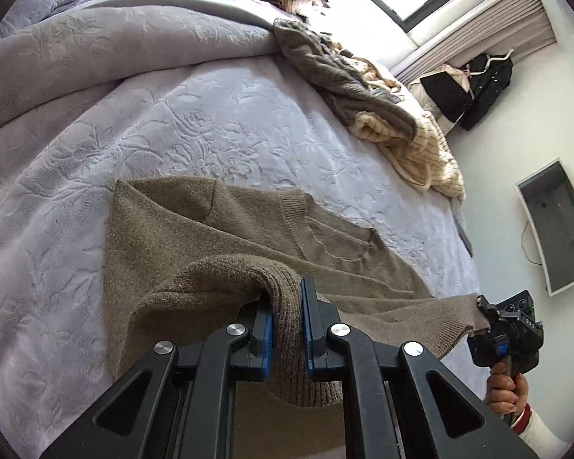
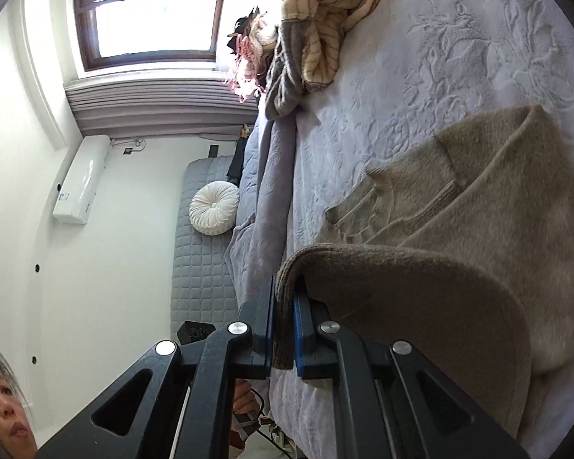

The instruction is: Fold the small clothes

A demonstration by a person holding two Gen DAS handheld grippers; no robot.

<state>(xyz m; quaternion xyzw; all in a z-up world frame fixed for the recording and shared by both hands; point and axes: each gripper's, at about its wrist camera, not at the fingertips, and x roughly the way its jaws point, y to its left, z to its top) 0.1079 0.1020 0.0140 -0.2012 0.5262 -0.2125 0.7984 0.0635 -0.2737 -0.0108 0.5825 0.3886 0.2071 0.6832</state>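
Note:
A brown knit sweater (image 1: 218, 237) lies spread on the lavender bedspread (image 1: 134, 134); its far part rests flat, its near hem is lifted. My left gripper (image 1: 287, 302) is shut on the ribbed hem. In the left wrist view my right gripper (image 1: 482, 315) is at the right, shut on the hem's other corner. In the right wrist view my right gripper (image 2: 285, 298) pinches the ribbed edge of the sweater (image 2: 497, 210), which arcs up from the bedspread (image 2: 421, 57).
A pile of other clothes, grey knit (image 1: 340, 76) and cream striped (image 1: 428, 153), lies at the far bed edge, also in the right wrist view (image 2: 325, 11). A folded grey duvet (image 1: 114, 46) lies on the left. A window (image 2: 153, 11), air conditioner (image 2: 80, 179) and round cushion (image 2: 214, 208) show beyond.

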